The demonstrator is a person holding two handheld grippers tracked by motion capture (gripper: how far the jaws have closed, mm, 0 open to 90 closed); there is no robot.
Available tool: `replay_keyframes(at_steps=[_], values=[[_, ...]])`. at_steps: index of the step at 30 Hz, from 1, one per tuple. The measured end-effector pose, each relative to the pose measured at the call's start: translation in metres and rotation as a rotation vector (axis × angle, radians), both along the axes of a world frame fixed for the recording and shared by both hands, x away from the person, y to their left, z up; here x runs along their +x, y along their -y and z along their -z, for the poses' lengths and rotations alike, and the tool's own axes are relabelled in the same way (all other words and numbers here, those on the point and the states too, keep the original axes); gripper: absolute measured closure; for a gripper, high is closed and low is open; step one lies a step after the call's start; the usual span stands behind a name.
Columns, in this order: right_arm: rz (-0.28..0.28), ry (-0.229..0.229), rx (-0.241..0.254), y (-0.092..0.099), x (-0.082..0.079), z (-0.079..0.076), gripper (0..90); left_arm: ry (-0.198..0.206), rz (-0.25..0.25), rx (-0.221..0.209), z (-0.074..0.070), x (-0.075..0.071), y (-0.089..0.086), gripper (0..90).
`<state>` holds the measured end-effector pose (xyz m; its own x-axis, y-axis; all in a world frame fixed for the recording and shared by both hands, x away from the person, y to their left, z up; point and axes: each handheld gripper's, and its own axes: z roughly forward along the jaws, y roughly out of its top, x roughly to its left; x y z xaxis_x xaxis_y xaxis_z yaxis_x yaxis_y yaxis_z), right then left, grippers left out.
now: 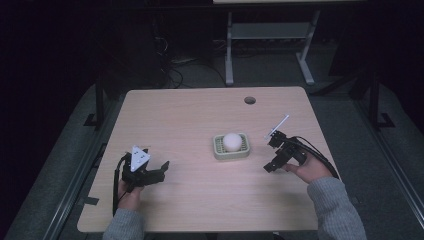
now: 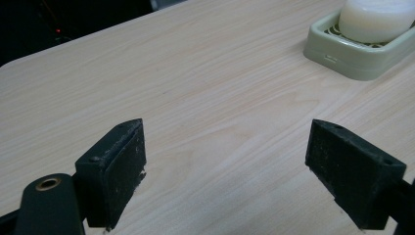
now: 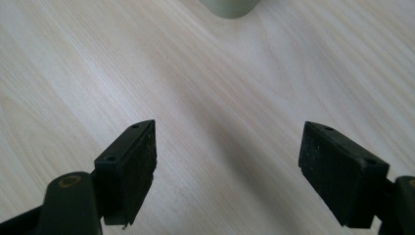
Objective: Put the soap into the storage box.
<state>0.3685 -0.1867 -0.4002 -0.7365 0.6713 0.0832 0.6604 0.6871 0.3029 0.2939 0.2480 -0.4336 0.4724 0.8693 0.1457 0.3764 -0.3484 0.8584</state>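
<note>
Soap dish [image 1: 231, 148] sits mid-tabletop [image 1: 190, 120], a white soap bar [image 1: 231, 140] resting in it. Right gripper [image 1: 272, 152] is just right of the dish, jaws spread wide, holding nothing. Left gripper [image 1: 162, 169] is well left of the dish, also spread and empty. Judged step: approach for the soap. Advice: come down over the dish with jaws straddling the bar above the dish rim, close gently since soap is likely slick, and steady the dish if it slides.

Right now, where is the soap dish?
In the high view the soap dish sits right of the table's centre, holding a white soap, nearer the right hand-held gripper.
</note>
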Motion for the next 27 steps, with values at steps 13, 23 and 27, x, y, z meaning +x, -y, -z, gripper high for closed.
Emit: replay_keyframes(at_steps=[13,23,27], values=[[0.011,0.022,0.029,0.012,-0.017,0.006,21.5,0.002,0.0,0.005,-0.001,0.0,-0.001,14.8],[0.024,0.034,0.046,0.02,-0.031,0.014,21.5,-0.002,0.004,0.006,0.0,0.0,0.001,14.8],[0.032,0.046,0.063,0.023,-0.039,0.019,21.5,-0.006,0.004,0.005,0.0,0.0,0.001,14.8]])
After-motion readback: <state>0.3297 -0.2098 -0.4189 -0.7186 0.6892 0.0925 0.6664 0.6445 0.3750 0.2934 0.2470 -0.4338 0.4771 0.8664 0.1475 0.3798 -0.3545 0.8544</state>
